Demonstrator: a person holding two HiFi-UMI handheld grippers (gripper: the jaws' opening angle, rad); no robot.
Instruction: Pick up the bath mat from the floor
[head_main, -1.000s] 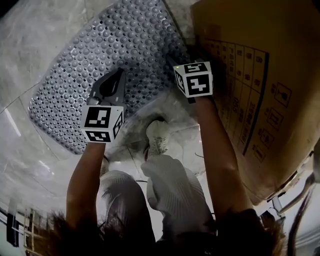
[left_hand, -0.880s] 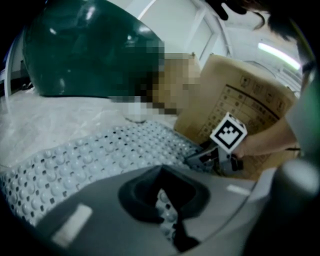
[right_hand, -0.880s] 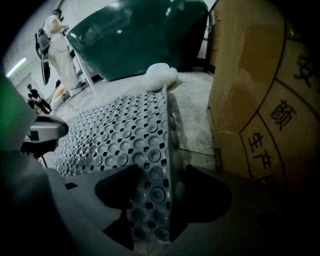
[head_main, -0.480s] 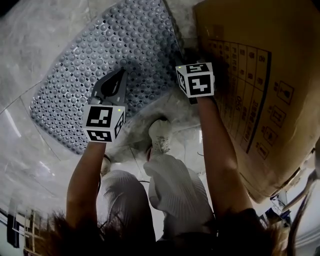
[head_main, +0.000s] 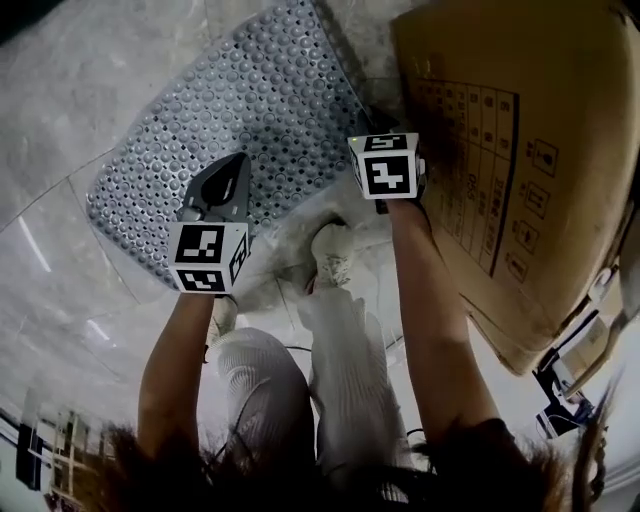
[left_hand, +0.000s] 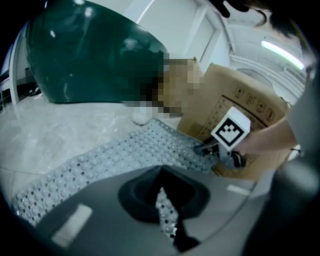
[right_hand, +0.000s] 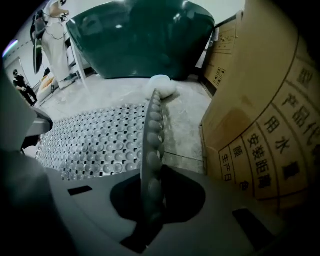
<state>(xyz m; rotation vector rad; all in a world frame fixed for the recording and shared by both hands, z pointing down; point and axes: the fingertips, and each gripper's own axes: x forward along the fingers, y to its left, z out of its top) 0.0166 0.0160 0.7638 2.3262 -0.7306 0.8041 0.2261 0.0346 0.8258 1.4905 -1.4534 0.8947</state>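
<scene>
Bath mat (head_main: 230, 110), grey and studded, lies on the marble floor (head_main: 70, 120), just left of a big cardboard box (head_main: 520, 150); far end points toward a dark green tub (right_hand: 140, 40).

Left gripper (left_hand: 167, 222): fingers (left_hand: 100, 210) closed on a fold of the mat's near edge.

Right gripper (right_hand: 150, 200): fingers have just been closing and now pinch the mat's right edge, which stands upright between them beside the box.

Most of the mat is flat on the floor. Person's white shoe (head_main: 335, 255) sits just near of the mat, between the two arms.
</scene>
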